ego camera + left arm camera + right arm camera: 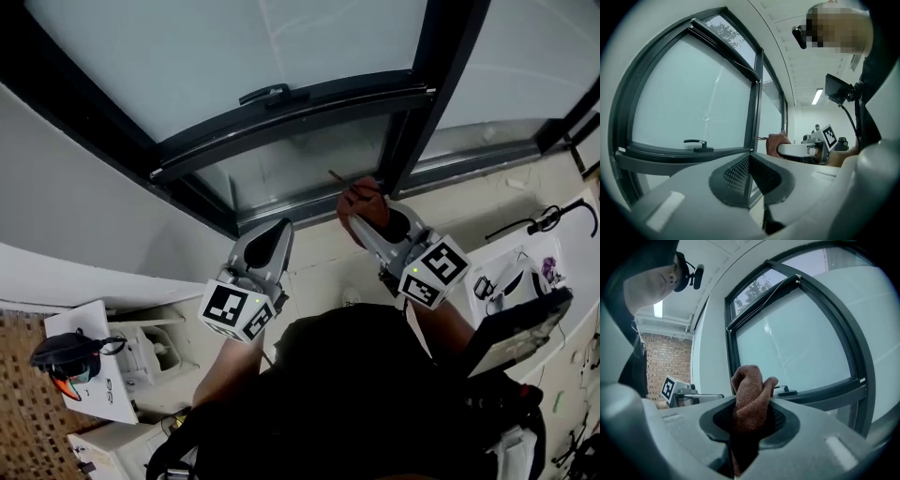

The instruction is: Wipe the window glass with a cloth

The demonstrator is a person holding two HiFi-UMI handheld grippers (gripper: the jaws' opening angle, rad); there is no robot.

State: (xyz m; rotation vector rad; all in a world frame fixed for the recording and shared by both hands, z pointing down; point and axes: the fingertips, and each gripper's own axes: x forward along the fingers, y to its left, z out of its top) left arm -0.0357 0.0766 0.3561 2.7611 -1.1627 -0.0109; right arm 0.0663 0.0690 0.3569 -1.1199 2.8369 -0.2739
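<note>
Window glass [234, 56]: big, pale, frosted, set in dark frame [309, 111]. Left hand-held gripper [275, 232]: held low by frame, jaws closed together, nothing held. Right hand-held gripper [364, 223]: jaws pressed tight on cloth [361, 199]. Cloth: reddish-brown, bunched, poked up out of jaws, held right by upright bar of frame, low on window. Touch with glass cannot be told. Small black handle [264, 94] seen on frame bar above.

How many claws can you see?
2. The left claw, shut and empty, is below the window; the right claw grips a reddish-brown cloth by the window frame.
</note>
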